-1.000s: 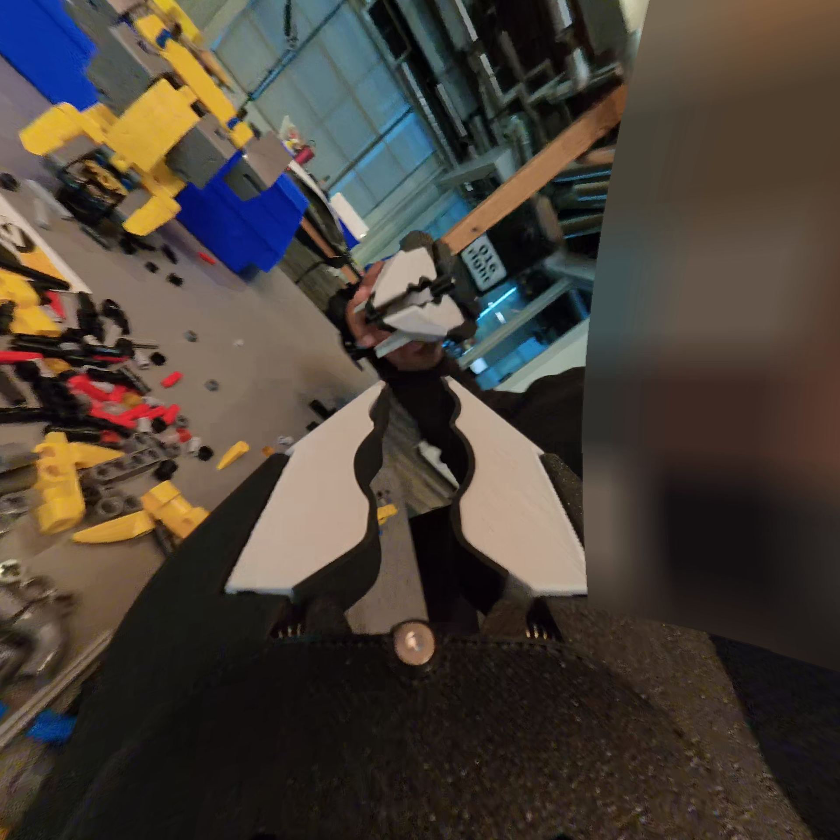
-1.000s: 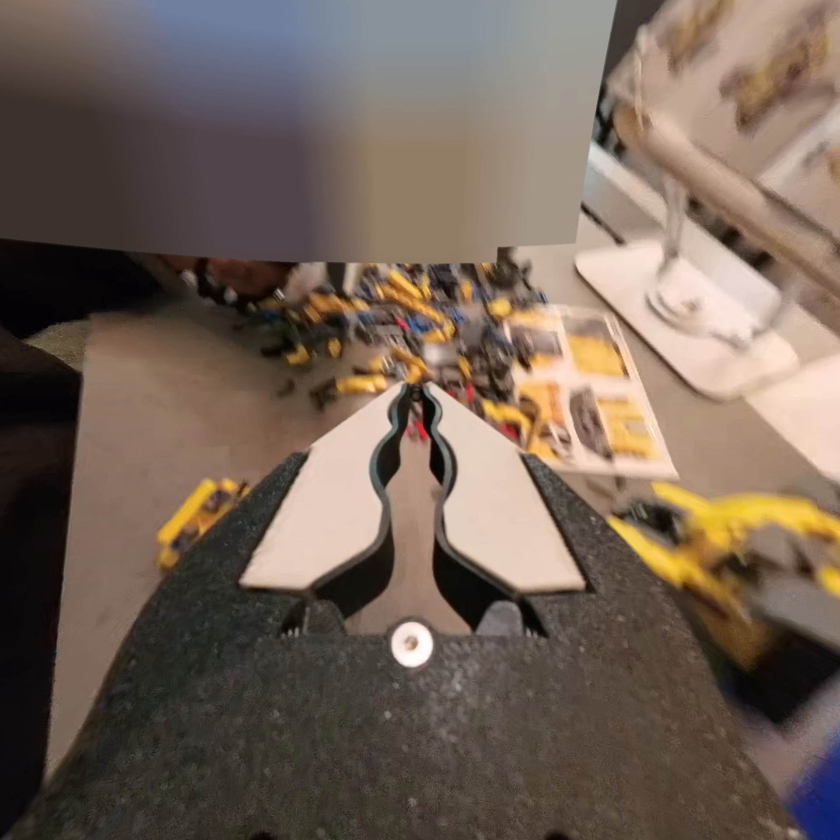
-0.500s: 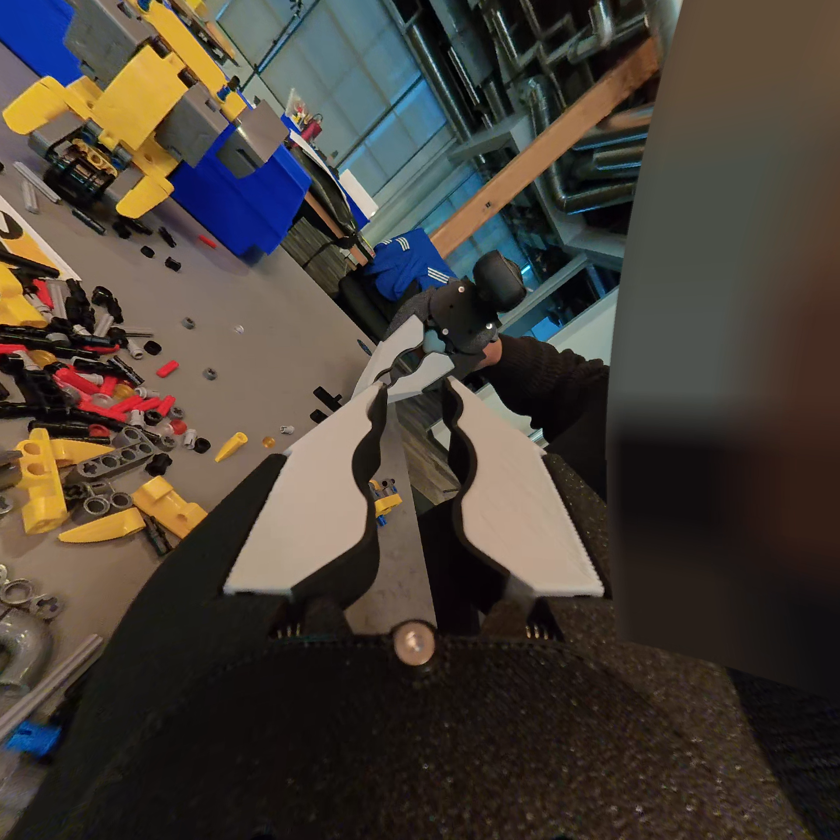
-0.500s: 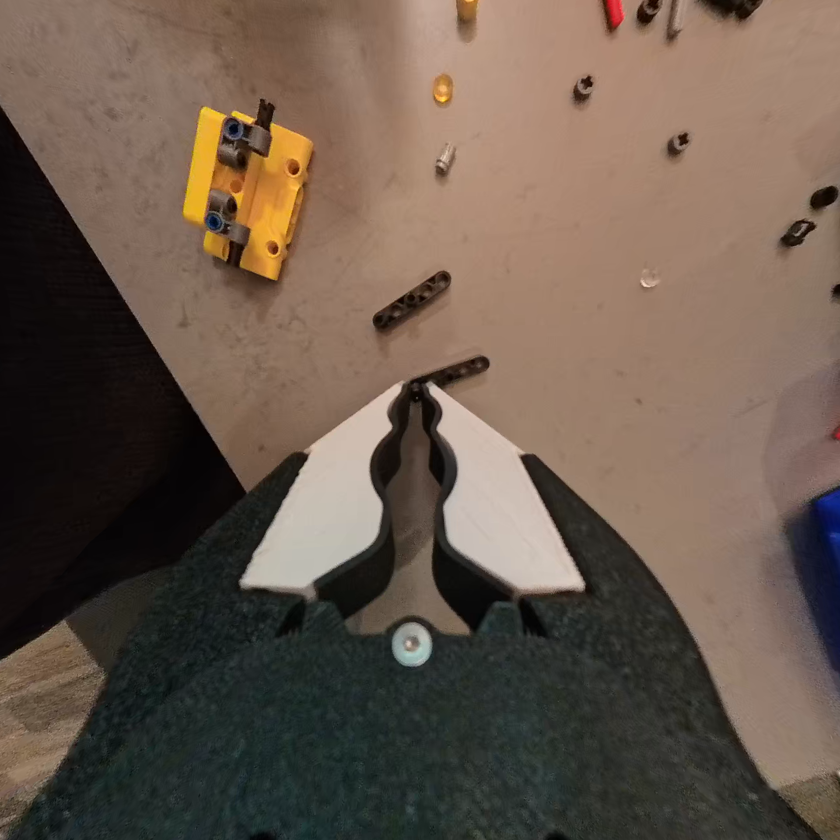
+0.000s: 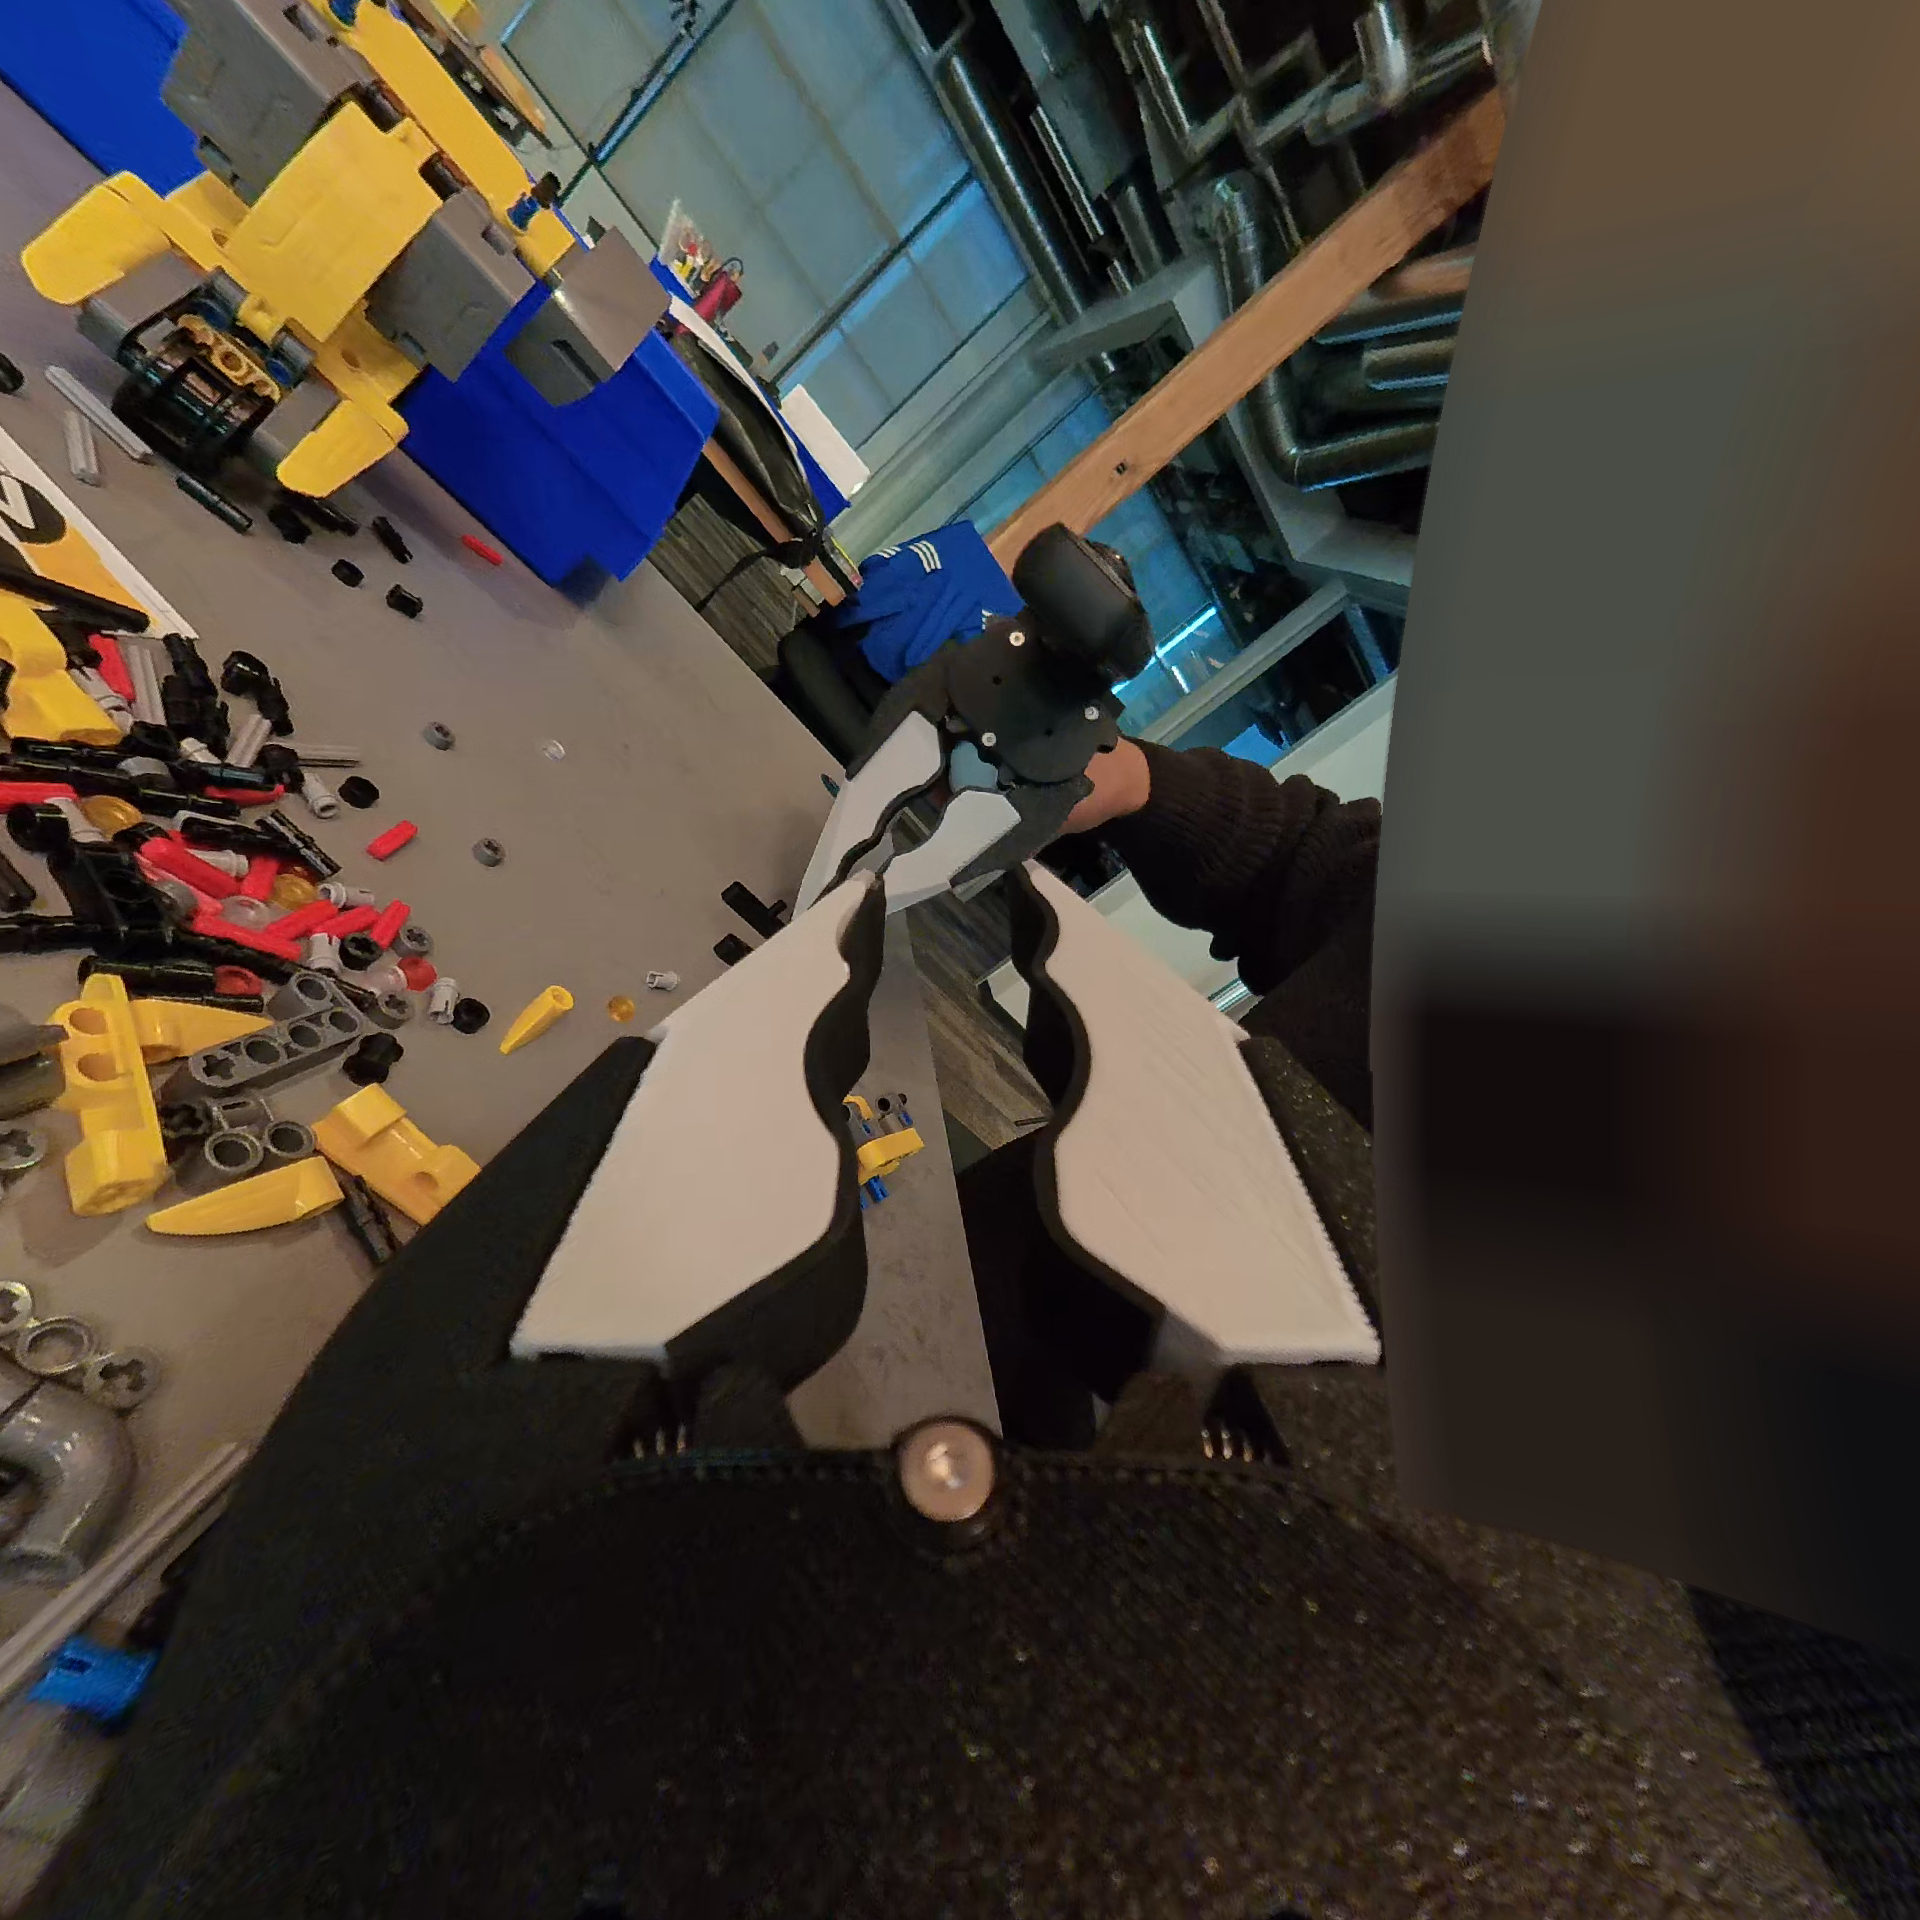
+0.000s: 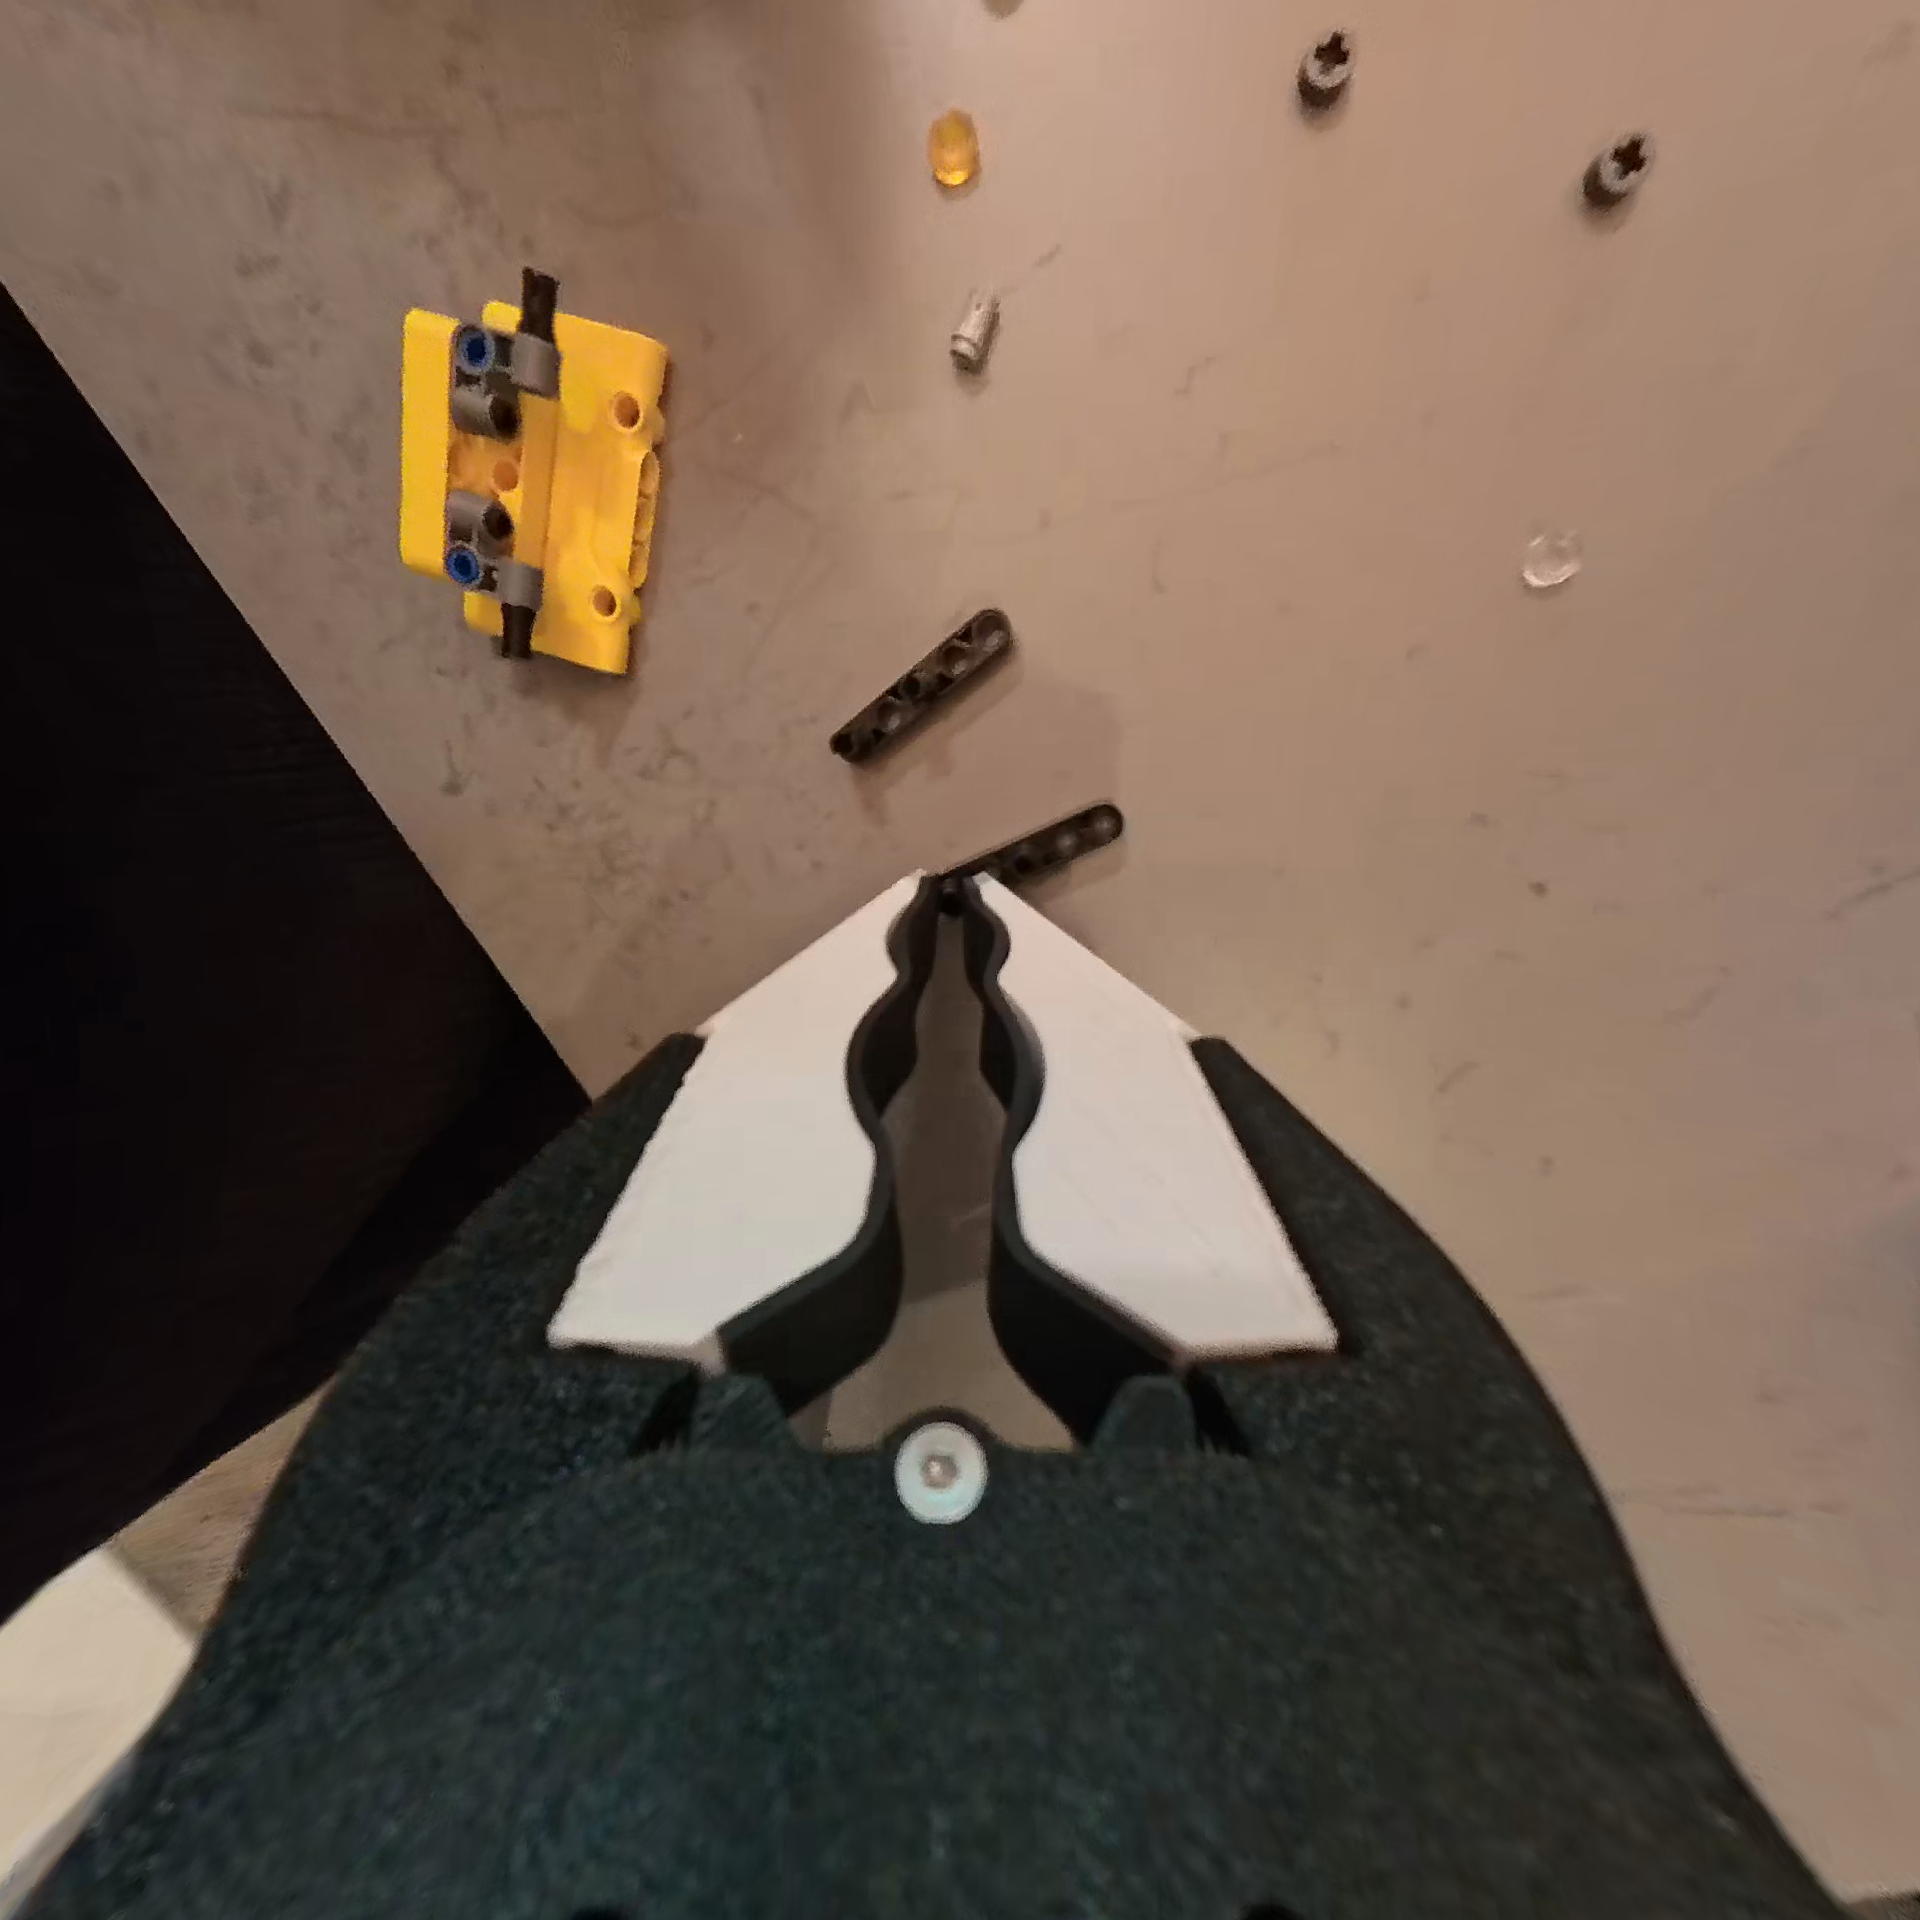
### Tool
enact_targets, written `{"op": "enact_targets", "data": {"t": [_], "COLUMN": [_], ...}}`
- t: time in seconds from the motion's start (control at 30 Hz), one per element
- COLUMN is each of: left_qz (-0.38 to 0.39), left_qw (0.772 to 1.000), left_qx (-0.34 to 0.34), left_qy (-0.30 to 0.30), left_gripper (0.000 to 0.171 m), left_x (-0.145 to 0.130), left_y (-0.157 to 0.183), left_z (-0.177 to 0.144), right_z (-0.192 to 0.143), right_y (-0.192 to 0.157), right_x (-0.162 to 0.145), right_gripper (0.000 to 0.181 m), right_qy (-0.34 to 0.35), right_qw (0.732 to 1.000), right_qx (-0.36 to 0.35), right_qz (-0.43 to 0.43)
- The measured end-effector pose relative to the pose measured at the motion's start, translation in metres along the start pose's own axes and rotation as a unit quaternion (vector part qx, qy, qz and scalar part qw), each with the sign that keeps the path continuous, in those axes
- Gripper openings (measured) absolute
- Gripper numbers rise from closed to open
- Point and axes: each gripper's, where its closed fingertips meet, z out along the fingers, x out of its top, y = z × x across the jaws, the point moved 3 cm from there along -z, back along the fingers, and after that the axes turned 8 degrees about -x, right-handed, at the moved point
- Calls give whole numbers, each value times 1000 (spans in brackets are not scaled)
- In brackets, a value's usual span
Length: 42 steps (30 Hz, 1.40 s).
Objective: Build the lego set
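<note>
**Desk:** Item one, the right gripper?

**Operator:** I am seeing the right gripper (image 6: 948, 896) pointing down at the grey table (image 6: 1351, 935). Its jaws are standing narrow, tips almost meeting and pinching a small dark piece (image 6: 951, 902). I cannot tell what kind of piece it is. It is lying over the near end of a black holed beam (image 6: 1044, 844), and I cannot tell whether the two are touching.

**Desk:** Around it?

**Operator:** I am listing these:
- A second black holed beam (image 6: 922, 686) is lying just beyond, apart from the first.
- A yellow panel assembly (image 6: 535, 488) with grey connectors and blue pins is lying flat to the left, near the table edge.
- A light grey pin (image 6: 975, 327) and an amber round stud (image 6: 951, 151) are lying farther out.
- A clear round stud (image 6: 1551, 561) is lying off to the right.

**Desk:** Item two, the left gripper?

**Operator:** I am seeing the left gripper (image 5: 945, 894) hanging above the table edge. Its jaws are standing wide and gripping nothing. Beyond its tips a hand (image 5: 1117, 795) in a black sleeve (image 5: 1247, 862) is gripping the right gripper.

**Desk:** Surroundings?

**Operator:** A pile of loose parts (image 5: 208, 914), black, red, yellow and grey, is lying to the left. A yellow-and-grey model (image 5: 312, 229) is standing farther back, against a blue bin (image 5: 561, 457).
</note>
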Motion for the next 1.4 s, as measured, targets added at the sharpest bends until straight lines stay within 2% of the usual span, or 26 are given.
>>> {"op": "enact_targets", "data": {"t": [0.13, 0.47, 0.57, 0.63, 0.73, 0.9, 1.03, 1.23, 1.4], "left_qz": [0, -1, 0, 0, 0, 0, 1, 1, 1], "left_qw": [1000, 1000, 1000, 1000, 1000, 1000, 1000, 1000, 1000], "left_qx": [0, -5, -4, -2, 1, 3, 5, 6, 7], "left_qy": [1, -2, 3, 3, 3, 1, 1, 0, 0], "left_gripper": [22, 22, 22, 22, 22, 22, 22, 22, 22], "left_x": [0, -1, 0, 0, 0, 0, 0, -1, -1], "left_y": [0, 1, 1, 1, 0, -1, -1, -1, -1], "left_z": [0, 1, -1, -1, -1, -1, -1, -1, -1], "right_z": [2, 4, 3, 2, 0, -3, -8, -6, -4], "right_y": [1, -4, -4, -4, -8, -8, -5, -3, -3], "right_x": [0, 0, -1, -3, -5, -5, -3, -6, -8], "right_gripper": [3, 4, 5, 20, 25, 24, 1, 11, 3], "right_qy": [-4, -17, -15, -21, -37, -20, 0, -13, -15], "right_qw": [1000, 996, 995, 997, 998, 998, 998, 997, 996], "right_qx": [13, -59, -62, -44, -12, -19, -33, -47, -53], "right_qz": [20, -63, -70, -62, -45, -48, -51, -63, -69]}}
